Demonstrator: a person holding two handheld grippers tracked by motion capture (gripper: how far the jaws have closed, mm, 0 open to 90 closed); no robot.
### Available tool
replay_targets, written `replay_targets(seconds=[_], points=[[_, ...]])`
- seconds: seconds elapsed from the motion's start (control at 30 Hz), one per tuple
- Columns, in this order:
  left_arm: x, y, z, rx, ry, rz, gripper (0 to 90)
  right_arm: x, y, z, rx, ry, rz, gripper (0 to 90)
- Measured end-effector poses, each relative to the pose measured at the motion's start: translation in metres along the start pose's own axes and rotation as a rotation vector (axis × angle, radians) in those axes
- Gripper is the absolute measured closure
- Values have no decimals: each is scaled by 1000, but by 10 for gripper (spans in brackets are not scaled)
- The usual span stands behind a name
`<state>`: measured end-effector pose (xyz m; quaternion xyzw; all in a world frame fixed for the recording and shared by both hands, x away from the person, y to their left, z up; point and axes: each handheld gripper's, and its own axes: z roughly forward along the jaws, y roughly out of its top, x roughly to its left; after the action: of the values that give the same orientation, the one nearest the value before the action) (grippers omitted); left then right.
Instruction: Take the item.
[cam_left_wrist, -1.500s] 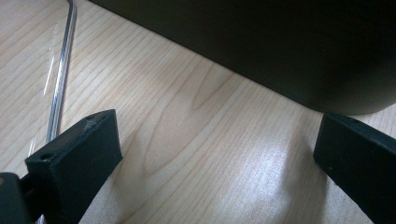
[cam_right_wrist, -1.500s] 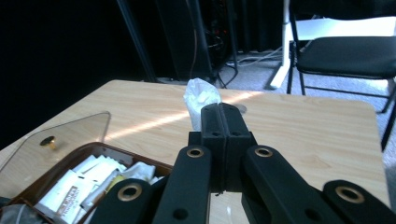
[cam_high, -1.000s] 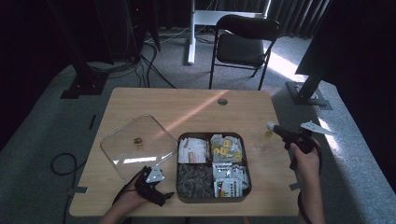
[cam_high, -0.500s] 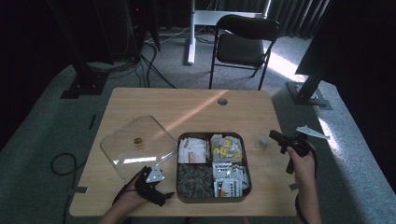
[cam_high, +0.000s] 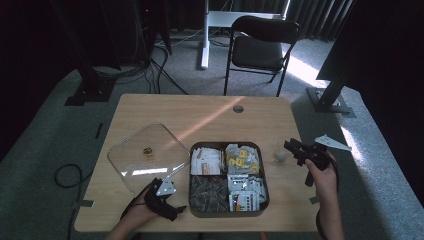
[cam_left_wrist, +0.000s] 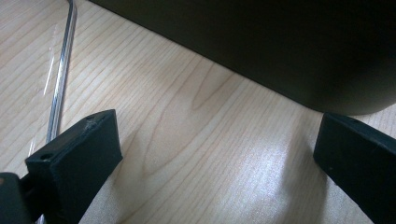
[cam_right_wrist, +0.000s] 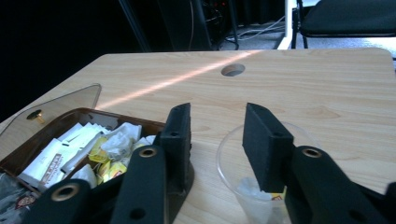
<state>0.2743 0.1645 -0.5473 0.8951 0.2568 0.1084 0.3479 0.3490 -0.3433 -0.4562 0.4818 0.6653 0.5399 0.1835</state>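
— How do your two grippers stand?

— Your left gripper (cam_high: 172, 188) lies low on the light wooden table (cam_high: 200, 112), its jaws spread wide with bare wood between them. It sits just beside the near left corner of the dark brown compartmented tray (cam_high: 260, 172). Your right gripper (cam_right_wrist: 215, 135) has its jaws moderately apart, one on either side of the near rim of the clear plastic cup (cam_right_wrist: 261, 186); whether they touch it, I cannot tell.

— And around the tray?

— The cup (cam_high: 280, 156) stands just right of the tray, with something pale in its bottom. The tray's compartments hold white, yellow and dark sachets (cam_high: 235, 172). The clear square lid with a small brass knob (cam_high: 145, 152) lies flat on the table just left of the tray. A black folding chair (cam_high: 260, 42) stands beyond the table's far edge.
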Motion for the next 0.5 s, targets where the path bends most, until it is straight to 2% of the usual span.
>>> replay_targets(seconds=[0.33,0.5], points=[[0,0,0,0,0,0,7,15,-2,-3,-24,61,-77,507],[0,0,0,0,0,0,8,23,-4,-3,-10,81,-125,474]])
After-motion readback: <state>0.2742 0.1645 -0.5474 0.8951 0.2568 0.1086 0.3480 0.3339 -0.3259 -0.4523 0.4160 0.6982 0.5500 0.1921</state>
